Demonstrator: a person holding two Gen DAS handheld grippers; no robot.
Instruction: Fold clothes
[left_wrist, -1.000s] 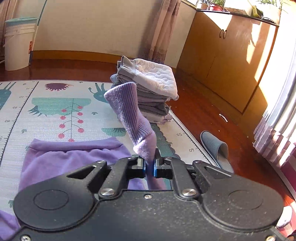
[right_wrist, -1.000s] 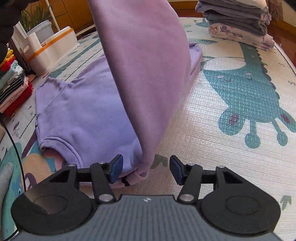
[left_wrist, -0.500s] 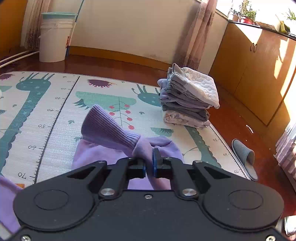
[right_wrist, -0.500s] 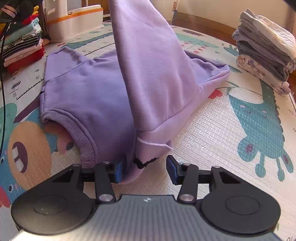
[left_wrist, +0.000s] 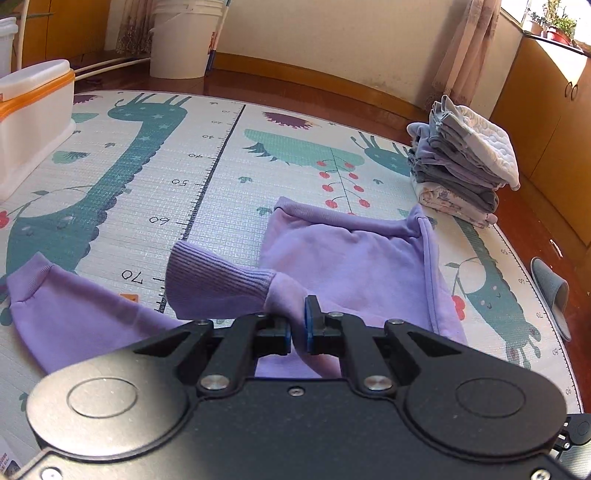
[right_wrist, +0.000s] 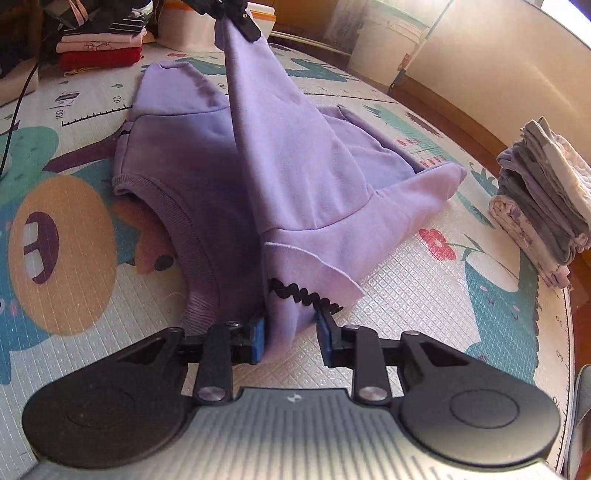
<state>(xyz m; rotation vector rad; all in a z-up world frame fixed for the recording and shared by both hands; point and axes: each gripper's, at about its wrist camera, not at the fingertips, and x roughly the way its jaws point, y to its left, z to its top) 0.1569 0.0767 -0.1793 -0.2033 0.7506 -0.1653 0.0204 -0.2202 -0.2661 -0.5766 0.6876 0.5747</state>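
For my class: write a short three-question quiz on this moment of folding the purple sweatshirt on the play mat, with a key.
1. True or false: the left gripper is shut on the sleeve just behind its ribbed cuff.
2. Are the right gripper's jaws A) spread, with sweatshirt fabric between them, or B) clamped tight?
3. Fill in: the stack of folded clothes sits near the edge of the ____.

Key: 1 true; 2 A; 3 play mat.

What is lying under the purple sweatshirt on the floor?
Under the purple sweatshirt lies the printed play mat, visible all around it. The mat's pictures beneath the cloth are covered, so anything else there cannot be seen.
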